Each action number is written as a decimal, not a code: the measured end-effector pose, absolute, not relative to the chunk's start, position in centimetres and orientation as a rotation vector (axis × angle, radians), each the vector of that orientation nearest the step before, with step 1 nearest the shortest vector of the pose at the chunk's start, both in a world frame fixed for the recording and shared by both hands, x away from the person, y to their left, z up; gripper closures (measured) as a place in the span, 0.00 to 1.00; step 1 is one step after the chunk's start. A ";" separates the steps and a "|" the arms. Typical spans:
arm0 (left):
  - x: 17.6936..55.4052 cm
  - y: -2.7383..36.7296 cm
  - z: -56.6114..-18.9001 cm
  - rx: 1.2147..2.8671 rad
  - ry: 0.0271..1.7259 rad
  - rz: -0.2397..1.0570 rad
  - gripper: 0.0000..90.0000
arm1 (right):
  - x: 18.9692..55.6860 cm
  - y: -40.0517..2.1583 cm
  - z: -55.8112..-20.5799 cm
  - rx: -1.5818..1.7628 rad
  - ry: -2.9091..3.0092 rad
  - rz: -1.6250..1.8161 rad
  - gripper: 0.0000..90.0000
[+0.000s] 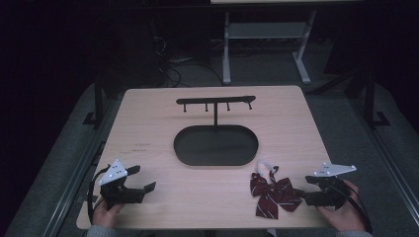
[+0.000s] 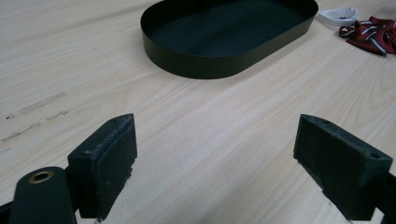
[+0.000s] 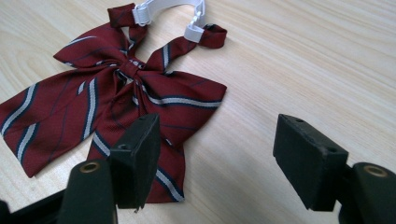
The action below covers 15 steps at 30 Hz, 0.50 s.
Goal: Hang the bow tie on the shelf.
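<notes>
A dark red striped bow tie (image 1: 272,193) with a white strap lies flat on the wooden table (image 1: 148,128), front right. My right gripper (image 1: 300,194) rests just to its right, open; in the right gripper view the bow tie (image 3: 116,98) spreads ahead of the open right gripper (image 3: 217,161), one corner partly behind the left jaw. A black oval tray (image 1: 216,145) sits mid-table with a black hook stand (image 1: 216,101) rising from its far side. My left gripper (image 1: 141,178) is open at the front left, with bare wood between its jaws; the tray (image 2: 224,32) lies beyond the left gripper (image 2: 215,163).
The table's front edge runs just below both hands. Beyond the far edge stand grey desk legs (image 1: 226,49) and cables on the dark floor. The bow tie (image 2: 371,33) and its white strap (image 2: 337,16) show at the far right in the left gripper view.
</notes>
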State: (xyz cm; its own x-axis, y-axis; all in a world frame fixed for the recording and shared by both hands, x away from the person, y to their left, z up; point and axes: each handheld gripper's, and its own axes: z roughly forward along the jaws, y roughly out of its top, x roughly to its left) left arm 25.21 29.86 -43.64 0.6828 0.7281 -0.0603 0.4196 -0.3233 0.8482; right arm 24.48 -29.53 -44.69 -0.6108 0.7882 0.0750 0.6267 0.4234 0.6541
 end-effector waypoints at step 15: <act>25.0 29.9 -43.7 1.964 0.896 0.416 0.15 | 26.4 -26.7 -43.2 1.104 2.548 0.862 0.35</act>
